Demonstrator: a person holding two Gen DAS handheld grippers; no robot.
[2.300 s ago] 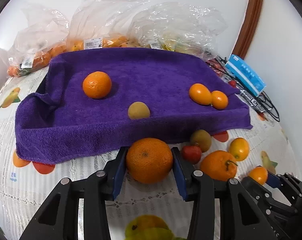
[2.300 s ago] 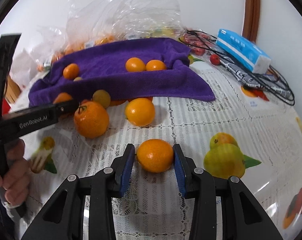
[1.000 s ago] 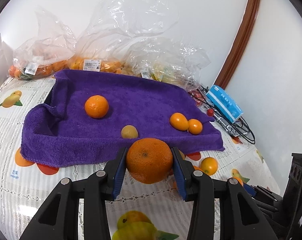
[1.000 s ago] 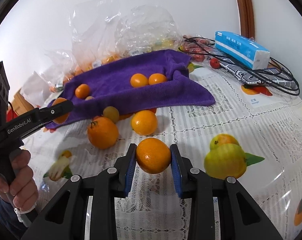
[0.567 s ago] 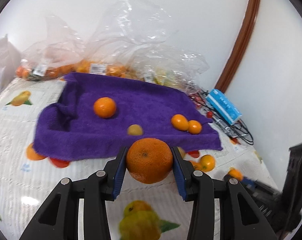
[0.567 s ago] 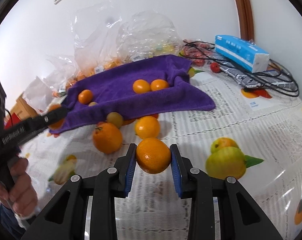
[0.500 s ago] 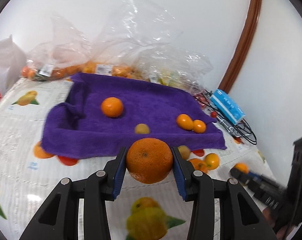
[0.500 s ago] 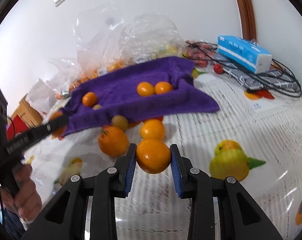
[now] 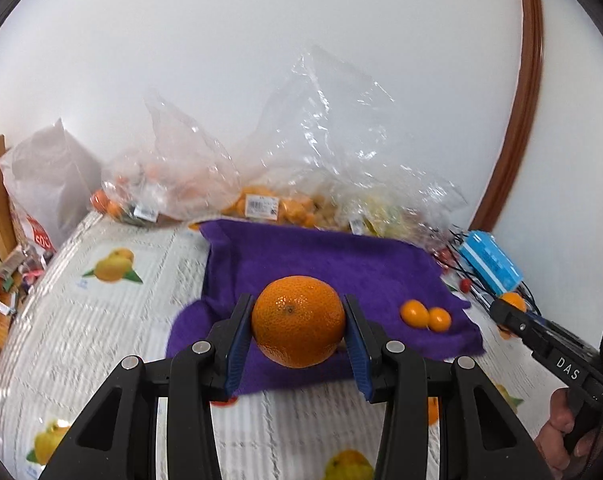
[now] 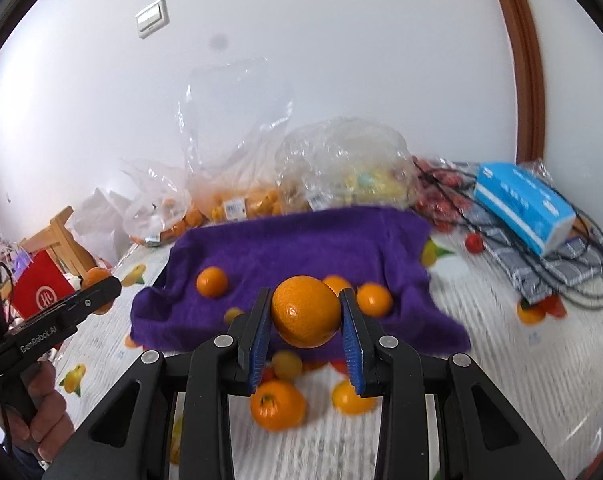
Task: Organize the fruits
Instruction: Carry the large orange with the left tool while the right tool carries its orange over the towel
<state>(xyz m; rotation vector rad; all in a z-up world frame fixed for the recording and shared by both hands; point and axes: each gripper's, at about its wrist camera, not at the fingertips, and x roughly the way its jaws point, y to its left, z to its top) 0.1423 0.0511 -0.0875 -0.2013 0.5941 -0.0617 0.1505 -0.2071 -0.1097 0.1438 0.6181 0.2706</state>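
My left gripper (image 9: pixel 297 322) is shut on a large orange (image 9: pixel 298 320), held in the air before the purple towel (image 9: pixel 333 264). Two small oranges (image 9: pixel 424 315) lie on the towel's right side. My right gripper (image 10: pixel 305 312) is shut on a smaller orange (image 10: pixel 305 311), lifted above the table in front of the same towel (image 10: pixel 301 248). On that towel rest an orange (image 10: pixel 211 282), a small yellowish fruit (image 10: pixel 233 314) and an orange (image 10: pixel 374 299) at the right. Each gripper shows at the edge of the other's view: the right gripper (image 9: pixel 511 308) and the left gripper (image 10: pixel 97 278), each with its fruit.
Loose fruits (image 10: pixel 277 404) lie on the fruit-print tablecloth (image 9: pixel 101 320) below the towel's front edge. Clear plastic bags of fruit (image 9: pixel 261 204) line the wall behind. A blue tissue pack (image 10: pixel 521 204), black cables (image 10: pixel 573 272) and cherry tomatoes sit at the right. A hand (image 10: pixel 41 412) holds the left gripper's handle.
Both grippers have risen from the table with their oranges still clamped. The towel now sits lower and farther in both views, and more wall shows.
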